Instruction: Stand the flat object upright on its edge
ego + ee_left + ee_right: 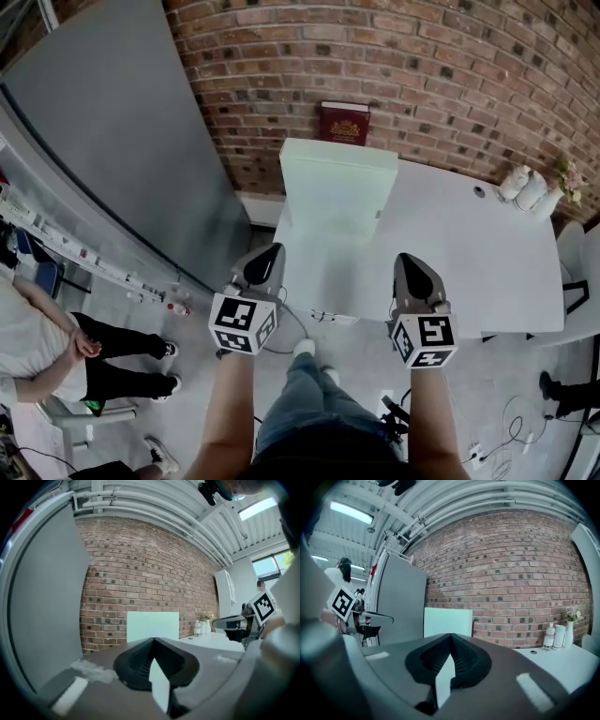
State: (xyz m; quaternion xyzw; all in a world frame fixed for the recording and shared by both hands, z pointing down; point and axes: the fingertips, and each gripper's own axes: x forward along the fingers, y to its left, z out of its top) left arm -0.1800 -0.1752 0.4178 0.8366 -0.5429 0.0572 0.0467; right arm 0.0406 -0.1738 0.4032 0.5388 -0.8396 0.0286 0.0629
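The left gripper [265, 255] is hovering off the white table [469, 246], jaws closed on nothing, while the pale green panel [337, 187] is standing on edge there, apparently needing no support, so the right gripper [411, 261] is likewise hovering closed and empty.

The flat panel [337, 187] at centre is pale mint green, the table [487, 272] white, the brick wall [450, 75] across the top red-brown with pale mortar, the book [344, 125] dark red with gold print, and the cubes on the left gripper [265, 253] and right gripper [412, 262] white with black squares.
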